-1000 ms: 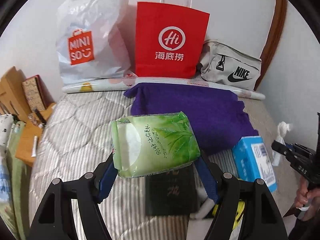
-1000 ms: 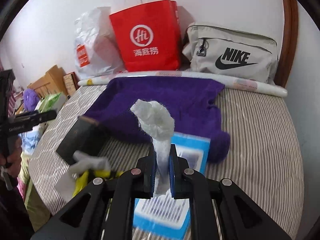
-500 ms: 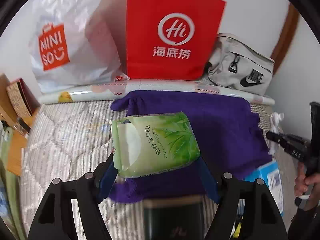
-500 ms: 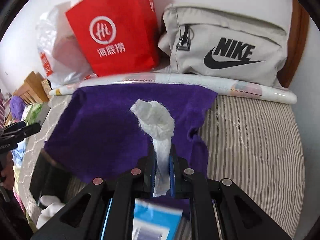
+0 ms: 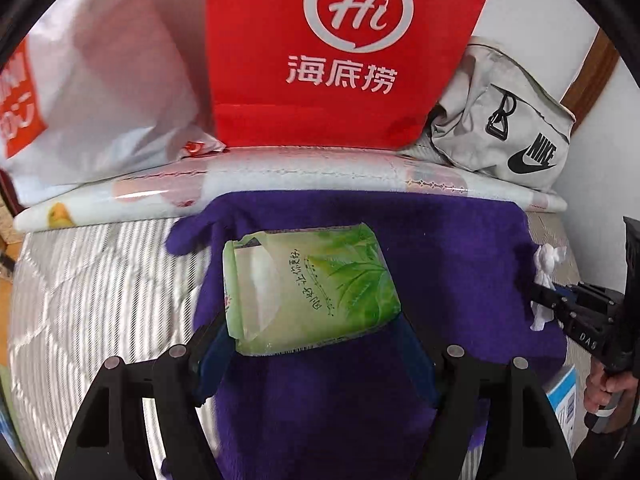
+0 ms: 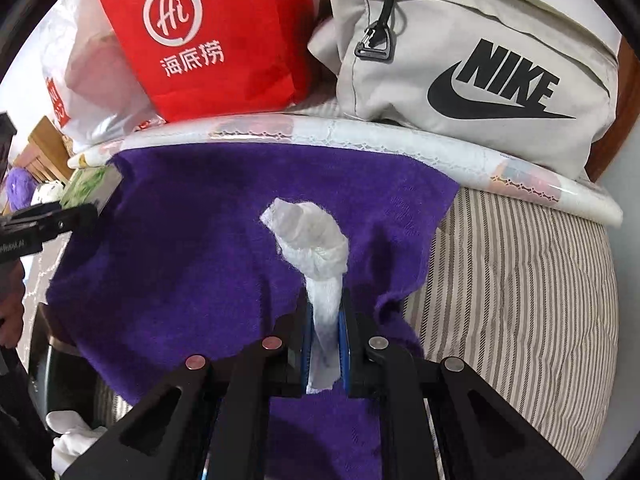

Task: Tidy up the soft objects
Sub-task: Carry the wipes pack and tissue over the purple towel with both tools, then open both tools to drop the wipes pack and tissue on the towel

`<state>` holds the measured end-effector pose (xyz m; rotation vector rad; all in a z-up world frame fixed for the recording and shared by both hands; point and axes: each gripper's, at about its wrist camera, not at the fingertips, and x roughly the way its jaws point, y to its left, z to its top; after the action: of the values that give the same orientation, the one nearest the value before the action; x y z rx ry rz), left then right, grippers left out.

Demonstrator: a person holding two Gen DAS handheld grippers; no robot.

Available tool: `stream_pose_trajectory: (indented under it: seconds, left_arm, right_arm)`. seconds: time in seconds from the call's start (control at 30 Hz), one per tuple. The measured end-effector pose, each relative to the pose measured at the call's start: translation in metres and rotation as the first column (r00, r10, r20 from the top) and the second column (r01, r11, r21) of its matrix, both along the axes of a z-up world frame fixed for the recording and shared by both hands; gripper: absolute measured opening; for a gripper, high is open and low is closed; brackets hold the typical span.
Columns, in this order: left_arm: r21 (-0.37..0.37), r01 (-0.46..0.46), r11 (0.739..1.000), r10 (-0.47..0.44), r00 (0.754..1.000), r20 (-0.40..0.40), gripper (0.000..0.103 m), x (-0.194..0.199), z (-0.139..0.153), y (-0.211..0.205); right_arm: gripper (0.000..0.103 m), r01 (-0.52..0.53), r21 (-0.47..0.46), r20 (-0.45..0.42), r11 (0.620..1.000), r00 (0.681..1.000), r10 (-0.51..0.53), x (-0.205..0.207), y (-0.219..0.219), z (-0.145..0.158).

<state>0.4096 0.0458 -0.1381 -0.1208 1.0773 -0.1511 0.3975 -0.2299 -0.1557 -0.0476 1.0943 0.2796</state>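
Both grippers nearer red bag [image 5: 348, 52], loads held

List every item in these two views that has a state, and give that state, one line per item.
Left hand-held gripper: shut on green tissue pack.
Right hand-held gripper: shut on white tissue.
Purple towel: spread flat on bed.
Red paper bag: upright.
Nike bag: zipped.

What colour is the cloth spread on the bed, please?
Deep purple cloth, clearest in the right wrist view.

Bright, even daylight; fisheye-warped edges
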Motion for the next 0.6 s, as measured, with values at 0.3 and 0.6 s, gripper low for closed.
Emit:
stream_pose_trajectory:
  seconds: [0.3, 0.6]
  left_arm:
    - [0.012, 0.044, 0.999, -0.044, 0.998, -0.054, 0.074, 0.023, -0.013, -0.009]
    - [0.007, 0.054, 0.999, -0.053, 0.994, -0.100, 0.078, 0.035, -0.024, -0.011]
  right_arm:
    - [0.011, -0.014, -0.016, -0.047, 1.000, 0.999, 0.013, 0.013, 0.003, -0.014]
    - [0.028, -0.032, -0.016, -0.070, 0.999, 0.997, 0.030, 0.016, 0.008, -0.021]
